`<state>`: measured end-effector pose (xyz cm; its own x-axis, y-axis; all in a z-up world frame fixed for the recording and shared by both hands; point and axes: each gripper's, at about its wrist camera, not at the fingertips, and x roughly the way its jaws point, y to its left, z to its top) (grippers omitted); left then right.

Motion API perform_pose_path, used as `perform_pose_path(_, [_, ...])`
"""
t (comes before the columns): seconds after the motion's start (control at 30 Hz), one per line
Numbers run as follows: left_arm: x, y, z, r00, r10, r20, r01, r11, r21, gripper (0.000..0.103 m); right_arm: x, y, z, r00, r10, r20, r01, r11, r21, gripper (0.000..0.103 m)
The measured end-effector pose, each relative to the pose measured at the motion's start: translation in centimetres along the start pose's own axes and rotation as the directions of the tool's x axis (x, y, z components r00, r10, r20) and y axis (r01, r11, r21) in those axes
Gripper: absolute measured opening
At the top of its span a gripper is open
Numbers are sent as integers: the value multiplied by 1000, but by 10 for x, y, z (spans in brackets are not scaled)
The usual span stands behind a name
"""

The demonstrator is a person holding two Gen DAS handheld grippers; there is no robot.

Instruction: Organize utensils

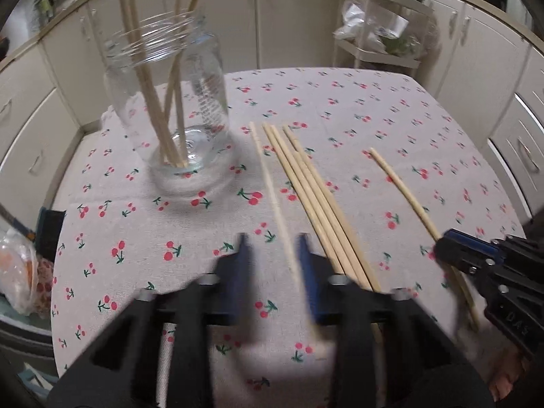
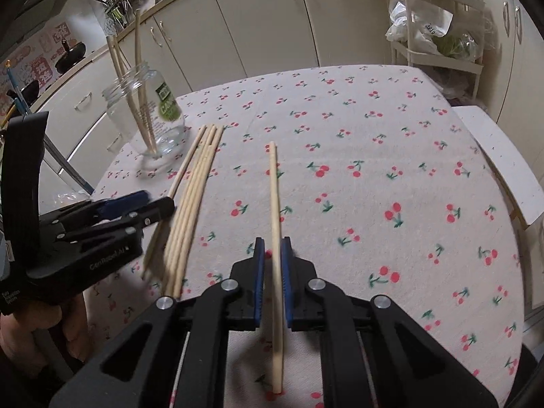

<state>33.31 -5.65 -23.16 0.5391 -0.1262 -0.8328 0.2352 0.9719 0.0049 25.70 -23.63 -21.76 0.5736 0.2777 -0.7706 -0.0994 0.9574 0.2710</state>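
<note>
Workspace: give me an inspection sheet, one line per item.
Surface: table under a cherry-print cloth, flat.
Job's things: glass jar upright, several chopsticks standing in it; bundle of chopsticks lying beside it; pale chopstick and single chopstick lying apart.
Clutter: nothing seen on the cloth.
Grippers: left gripper astride the pale chopstick, picture blurred, grip unclear; right gripper shut on the single chopstick.
Cables: nothing seen.
Surroundings: cream cabinets, white rack with bags, plastic bag off the table's edge.
</note>
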Motion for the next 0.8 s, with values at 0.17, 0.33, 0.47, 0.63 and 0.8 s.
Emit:
perform_pose_path(0.17, [-12,15,-14,997,-65,-47,65,998,-13,5,-4,3,-8,998,58,-25,-57,998,26,10])
perform_pose_path(0.33, [-26,20,-33,990,-93,-101,96,995,25,6,-7,10,-9,999,43,-30,-43,999,4,10])
perform_pose_path(0.47, [-19,16,-19,994,-63,-91,66,997,27,9,3,13,3,999,11,-31,-12,1000,-17,10])
perform_pose_path(0.63, [-5,6,8,998,-29,-52,31,998,46,24,17,20,19,999,-27,-41,23,997,-79,15])
perform_pose_path(0.8, [9,8,29,998,-1,-56,3,999,39,31,29,26,33,997,-57,-44,50,988,-145,21])
